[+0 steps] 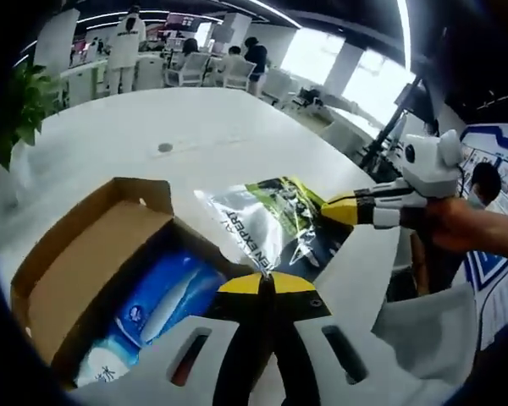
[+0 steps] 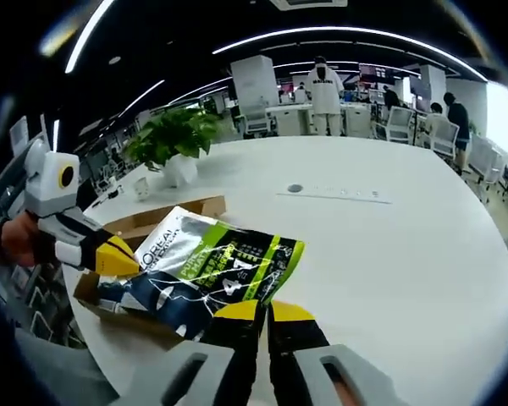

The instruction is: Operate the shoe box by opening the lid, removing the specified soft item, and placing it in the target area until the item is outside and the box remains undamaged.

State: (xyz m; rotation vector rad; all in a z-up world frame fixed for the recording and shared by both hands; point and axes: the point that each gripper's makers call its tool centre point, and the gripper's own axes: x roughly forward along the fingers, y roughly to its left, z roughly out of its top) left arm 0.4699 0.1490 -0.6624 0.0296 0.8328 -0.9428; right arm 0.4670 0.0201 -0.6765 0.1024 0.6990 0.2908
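Two tools share one shiny packet. In the left gripper view, the left tool point(image 1: 267, 288) rises from the bottom with its yellow-tipped jaws pressed together on the near edge of the foil packet point(image 1: 267, 224), a glossy silver, black and green pouch with printed lettering. The right tool point(image 1: 343, 209) comes in from the right, held by a hand point(image 1: 457, 224), and its yellow tip pinches the packet's far right corner. Just left of the left tool sits the open cardboard shoe box point(image 1: 76, 271), its flaps up, with a blue-and-white soft pack point(image 1: 157, 309) lying inside it. The packet is raised above the box's right side and partly over the bare white tabletop point(image 1: 195, 127).

In the right gripper view, the right tool point(image 2: 264, 317) has its jaws closed on the lower edge of the packet point(image 2: 212, 266), while the left tool point(image 2: 118, 255), gripped by a hand point(image 2: 13, 237), clamps the packet's left side. The box point(image 2: 140, 222) lies under and behind the packet, near the tabletop's point(image 2: 389, 254) left edge.

Farther off, a potted green plant point(image 2: 176, 135) stands at the tabletop's far left edge. Beyond the tabletop are white chairs point(image 2: 402, 123) and desks, with people point(image 2: 326, 89) standing and sitting among them under long ceiling lights.
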